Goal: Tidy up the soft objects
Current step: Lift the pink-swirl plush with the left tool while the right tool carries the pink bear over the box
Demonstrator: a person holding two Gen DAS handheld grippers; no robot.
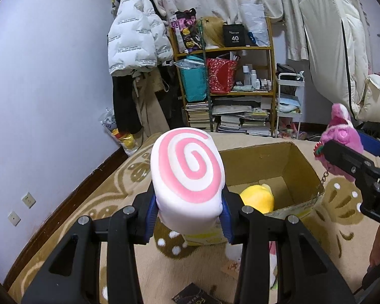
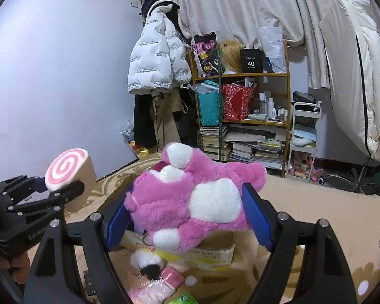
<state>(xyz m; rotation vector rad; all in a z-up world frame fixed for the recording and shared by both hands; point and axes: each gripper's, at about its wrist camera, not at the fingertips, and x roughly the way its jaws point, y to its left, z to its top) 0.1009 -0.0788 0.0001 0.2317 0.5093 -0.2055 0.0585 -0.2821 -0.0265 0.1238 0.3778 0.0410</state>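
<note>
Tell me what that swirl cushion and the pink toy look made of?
Swirl cushion: smooth, short-pile plush, probably foam-filled, since it dents between the jaws. Pink toy: long, shaggy faux fur with white patches. Box: brown corrugated cardboard, matte.

Count: three plush toys — one swirl cushion (image 1: pixel 187 174), one pink bear (image 2: pixel 190 197), one yellow plush (image 1: pixel 258 197) — and one cardboard box (image 1: pixel 273 162).
</note>
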